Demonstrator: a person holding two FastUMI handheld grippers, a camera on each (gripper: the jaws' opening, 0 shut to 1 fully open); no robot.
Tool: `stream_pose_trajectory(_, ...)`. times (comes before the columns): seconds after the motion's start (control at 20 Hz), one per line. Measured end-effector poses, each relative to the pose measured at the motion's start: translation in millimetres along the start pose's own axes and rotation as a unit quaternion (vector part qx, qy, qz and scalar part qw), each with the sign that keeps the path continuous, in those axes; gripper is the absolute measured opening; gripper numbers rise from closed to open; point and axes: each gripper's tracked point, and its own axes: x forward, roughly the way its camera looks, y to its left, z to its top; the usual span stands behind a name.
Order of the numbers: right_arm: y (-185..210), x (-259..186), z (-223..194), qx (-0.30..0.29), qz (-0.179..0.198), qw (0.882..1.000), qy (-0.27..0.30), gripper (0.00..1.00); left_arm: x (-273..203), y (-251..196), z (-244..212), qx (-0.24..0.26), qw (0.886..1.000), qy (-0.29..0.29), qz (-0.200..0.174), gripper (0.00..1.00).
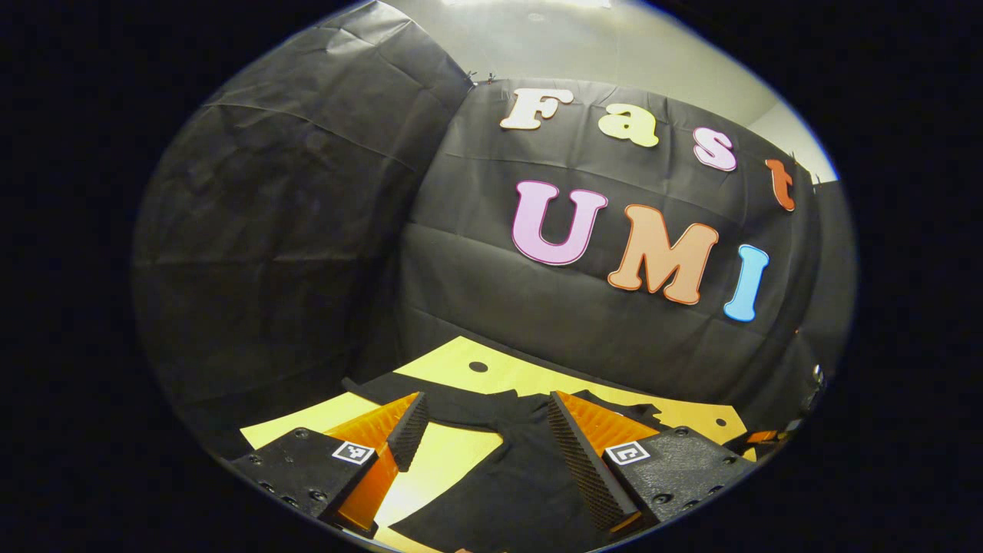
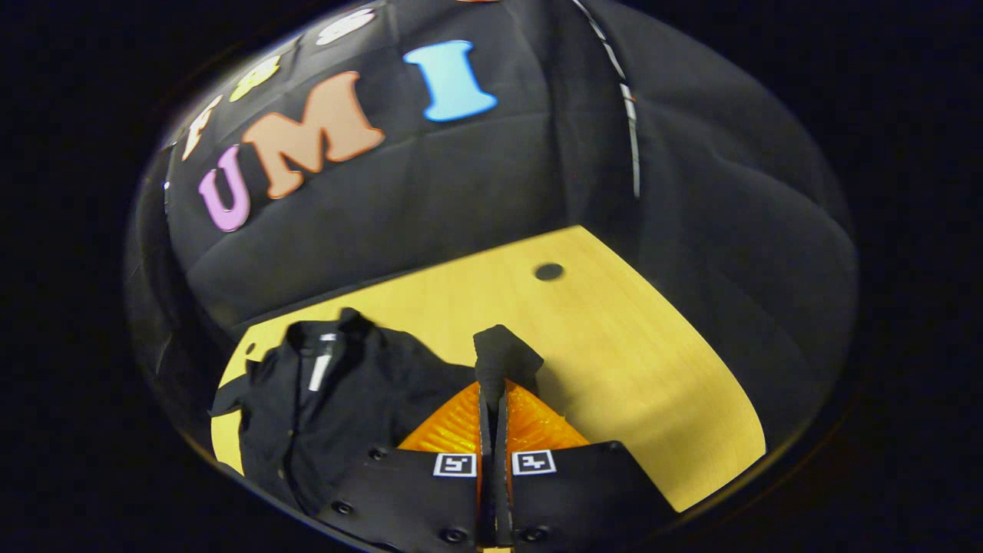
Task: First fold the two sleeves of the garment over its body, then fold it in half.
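A black garment (image 2: 338, 399) with a white neck label lies spread on the yellow table (image 2: 645, 361). My right gripper (image 2: 493, 399) is shut on its sleeve (image 2: 503, 353), whose end sticks up past the fingertips, lifted off the table. In the left gripper view the same black garment (image 1: 507, 476) lies under my left gripper (image 1: 485, 434), which stands open just above it. One of its fingers (image 1: 407, 430) hangs over bare table; the other is over the cloth.
Black cloth walls (image 1: 307, 230) close the booth behind and beside the table. The tabletop has round holes (image 2: 548, 271) near its far edge. Bare yellow surface stretches to the right of the garment in the right gripper view.
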Motion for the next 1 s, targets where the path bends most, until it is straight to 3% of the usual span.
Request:
stream_pose_trajectory(0.25, 173.1, 23.8, 8.9, -0.022, 0.115, 0.993, 0.002, 0.02, -2.1, 36.8, 4.5, -0.013, 1.000, 0.001, 0.015, 0.93)
stream_pose_trajectory(0.5, 293.7, 64.8, -34.4, -0.021, 0.181, 0.982, 0.046, 0.02, -3.0, 85.3, 24.8, 0.000, 0.999, -0.011, 0.048, 0.91)
stream_pose_trajectory(0.65, 324.0, 91.8, -64.3, -0.029, 0.180, 0.980, 0.074, 0.02, -6.1, 112.6, 33.0, 0.023, 0.997, -0.014, 0.069, 0.92)
stream_pose_trajectory(0.85, 331.4, 124.4, -85.6, -0.022, 0.172, 0.980, 0.096, 0.03, -9.8, 135.5, 32.3, 0.029, 0.996, -0.009, 0.087, 0.93)
stream_pose_trajectory(1.0, 338.4, 134.1, -101.5, -0.002, 0.189, 0.976, 0.110, 0.17, -5.9, 145.7, 27.6, 0.019, 0.995, -0.004, 0.094, 0.92)
